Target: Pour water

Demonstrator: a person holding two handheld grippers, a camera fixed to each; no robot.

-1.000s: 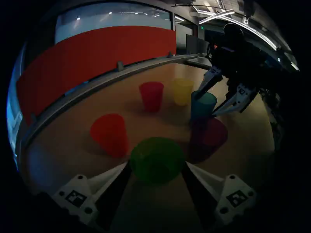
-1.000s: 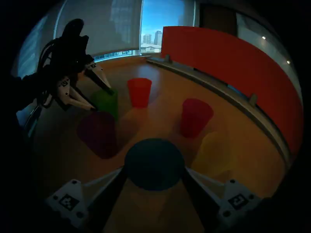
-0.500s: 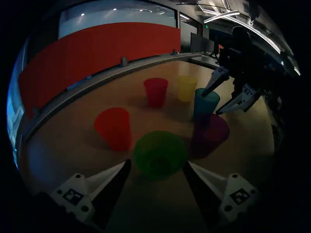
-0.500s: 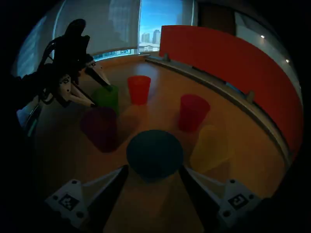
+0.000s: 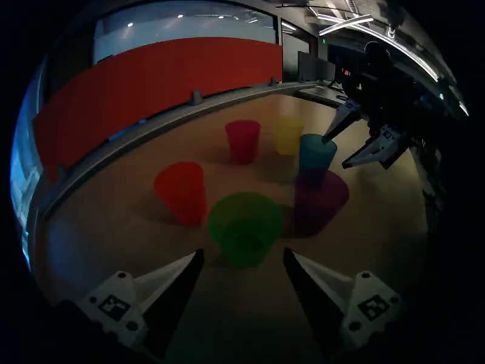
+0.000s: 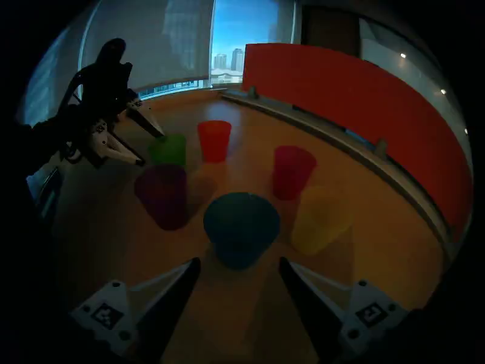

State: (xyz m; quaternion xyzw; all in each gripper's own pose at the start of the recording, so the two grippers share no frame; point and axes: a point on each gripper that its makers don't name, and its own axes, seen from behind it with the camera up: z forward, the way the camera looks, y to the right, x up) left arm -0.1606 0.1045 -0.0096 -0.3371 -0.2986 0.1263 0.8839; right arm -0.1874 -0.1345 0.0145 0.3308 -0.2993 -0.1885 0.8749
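Left gripper view: left gripper point(image 5: 242, 252) spread wide, gripping nothing. The green cup point(image 5: 245, 225) stands upright on the wooden table point(image 5: 121, 242) just beyond its fingertips. Ceiling light strips point(image 5: 345, 24) run overhead.

Right gripper view: right gripper point(image 6: 239, 262) likewise agape, with the teal cup point(image 6: 241, 225) upright just ahead (untouched). A window with city skyline point(image 6: 227, 57) lies behind the cups.

Ahead of the left gripper point(image 5: 242, 250), the purple cup point(image 5: 318, 203) hides the base of the teal cup point(image 5: 316, 155). Whether any cup holds water is too dim to tell; the person point(image 5: 381, 82) beyond is mere shadow
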